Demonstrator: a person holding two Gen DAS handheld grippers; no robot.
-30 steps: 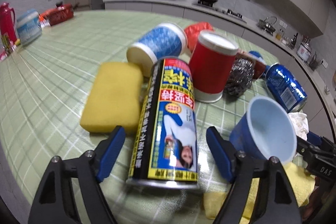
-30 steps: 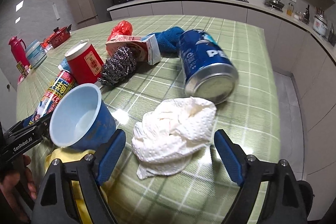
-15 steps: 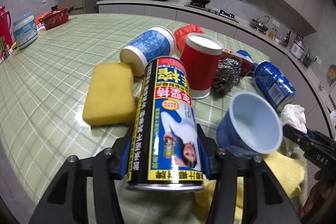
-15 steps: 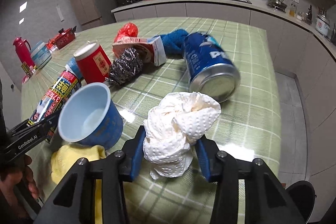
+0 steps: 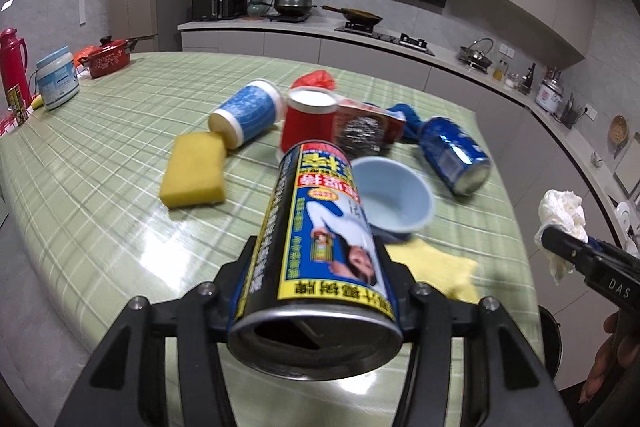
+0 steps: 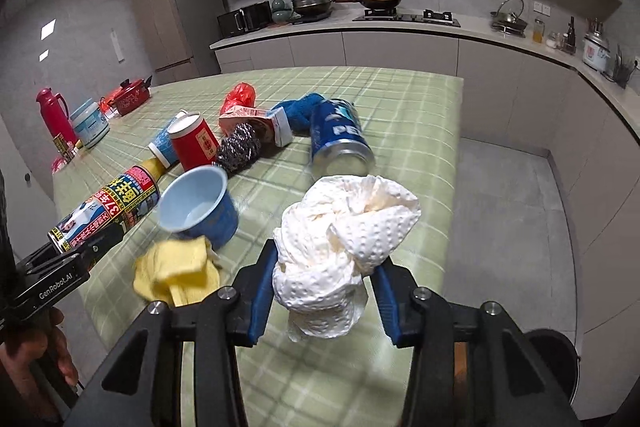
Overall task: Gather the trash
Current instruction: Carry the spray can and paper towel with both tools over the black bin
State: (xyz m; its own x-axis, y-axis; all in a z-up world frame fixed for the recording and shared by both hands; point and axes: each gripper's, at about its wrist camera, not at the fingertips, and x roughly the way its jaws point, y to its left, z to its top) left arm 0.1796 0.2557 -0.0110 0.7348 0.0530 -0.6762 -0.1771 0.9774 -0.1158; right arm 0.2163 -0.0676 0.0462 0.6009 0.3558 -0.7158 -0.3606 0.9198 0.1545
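- The left tongs (image 5: pixel 316 301) are pinching a tall spray can (image 5: pixel 320 247); the two fingers are pressing on its sides near the metal bottom end.
- The spray can is lying along the tongs: its long axis is running forward between the fingers, the open-looking metal bottom is facing back to the camera, and the far end is pointing away and a little upward, above the table (image 5: pixel 100 187).
- The right tongs (image 6: pixel 322 301) are pinching a crumpled white paper towel (image 6: pixel 344 247); the blue pads are pressing into its lower part, and the bigger upper part is bulging out ahead of the fingers.
- The paper towel is hanging clear of the table, with no clear long axis.
- Just ahead of the left tongs, a light blue cup (image 5: pixel 390 201) is lying on its side, with a yellow cloth (image 5: pixel 440 267) beside it.
- Farther ahead of the right tongs, a blue drink can (image 6: pixel 340 143) is lying with its bottom toward the camera.
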